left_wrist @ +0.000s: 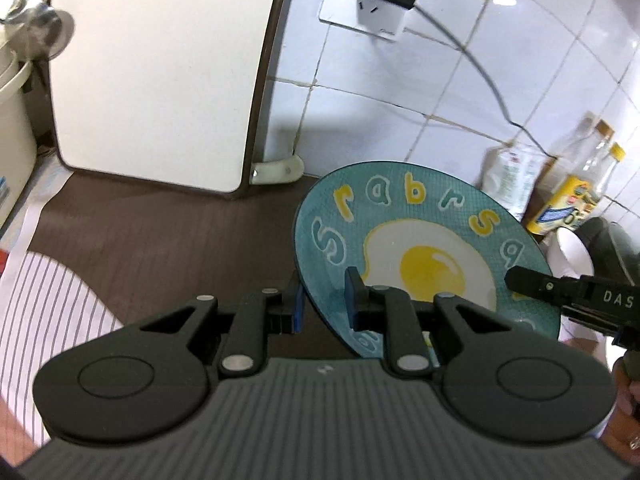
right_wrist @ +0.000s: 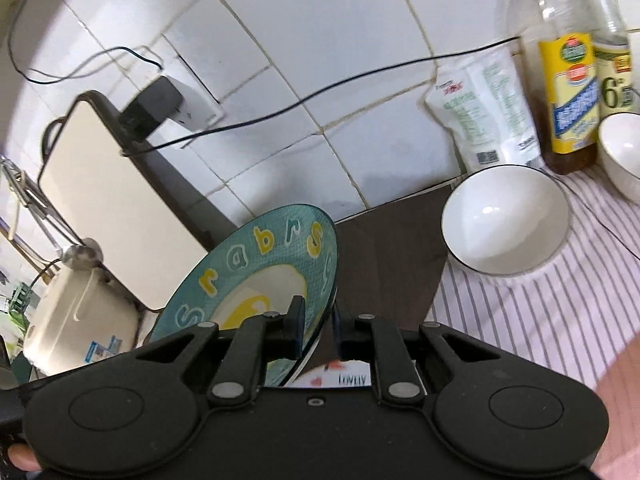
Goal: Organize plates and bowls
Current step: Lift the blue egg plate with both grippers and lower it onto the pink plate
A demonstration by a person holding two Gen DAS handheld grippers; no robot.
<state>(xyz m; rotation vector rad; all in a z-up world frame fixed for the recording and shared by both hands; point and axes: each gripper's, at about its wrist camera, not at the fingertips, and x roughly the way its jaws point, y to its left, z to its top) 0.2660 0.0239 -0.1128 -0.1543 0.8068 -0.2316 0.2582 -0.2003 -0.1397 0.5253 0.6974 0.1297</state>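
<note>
Over the brown mat: we are holding the teal egg plate (left_wrist: 424, 248) tilted up on edge, clear of the mat (left_wrist: 168, 232).
Left gripper: our left gripper (left_wrist: 326, 304) is straddling the plate's near rim, fingers narrowly parted; whether the pads are pressing, we cannot tell.
Right gripper: our right gripper (right_wrist: 318, 326) is taking the same plate's rim from the right side, fingers nearly closed around it; actual contact is unclear.
Key relation: the plate is lying just ahead of both grippers, its face leaning left and far, toward the white appliance (left_wrist: 160, 72).
Nearer hand: both are reaching it equally; we judge a handover is under way.
Bowls: a white bowl (right_wrist: 506, 222) is sitting right on the striped cloth (right_wrist: 560, 320), a second bowl (right_wrist: 622, 152) farther right.
</note>
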